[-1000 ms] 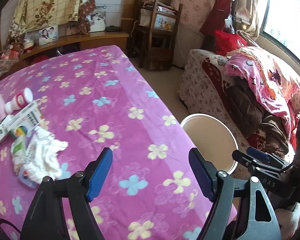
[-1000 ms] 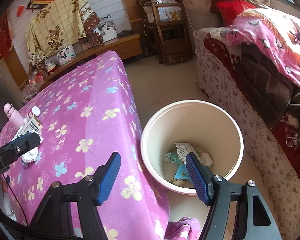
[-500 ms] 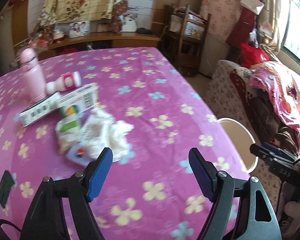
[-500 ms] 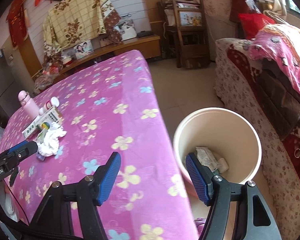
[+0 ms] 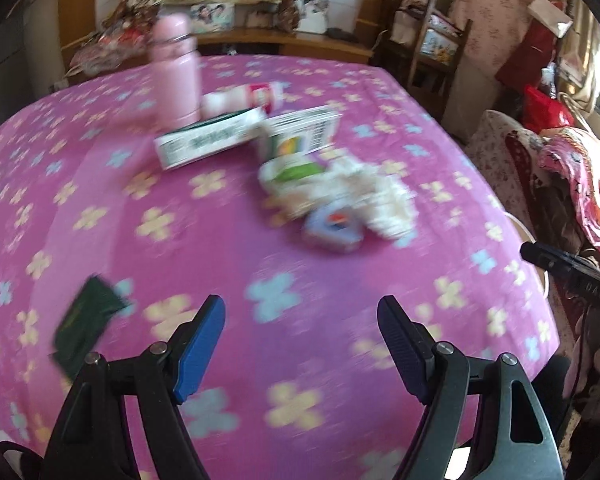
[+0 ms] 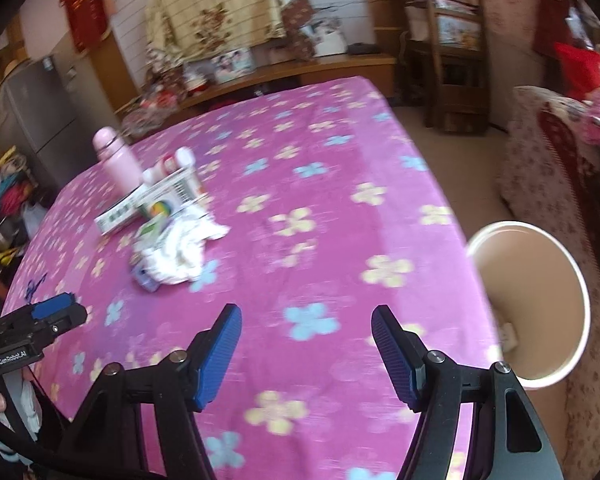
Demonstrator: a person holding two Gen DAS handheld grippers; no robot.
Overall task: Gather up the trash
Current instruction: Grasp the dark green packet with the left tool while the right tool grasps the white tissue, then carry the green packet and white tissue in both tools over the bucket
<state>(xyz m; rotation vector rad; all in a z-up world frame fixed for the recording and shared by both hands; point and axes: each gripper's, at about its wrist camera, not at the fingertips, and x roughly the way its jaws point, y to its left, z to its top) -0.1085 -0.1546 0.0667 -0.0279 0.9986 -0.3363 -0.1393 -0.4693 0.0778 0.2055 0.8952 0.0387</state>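
Observation:
A pile of trash lies on the purple flowered tablecloth: crumpled white tissue, a small blue-white packet, a green-white wrapper and two flat cartons. The tissue also shows in the right wrist view. A dark green packet lies near the left. My left gripper is open and empty, short of the pile. My right gripper is open and empty over the table's near edge. The cream trash bin stands on the floor to the right.
A pink bottle and a small white-red bottle stand behind the pile. A sofa with a pink blanket is on the right. A wooden chair and a low shelf stand beyond the table.
Both grippers swung left, away from the bin and toward the trash pile. The pile now sits near the centre of the left wrist view. Both stay open.

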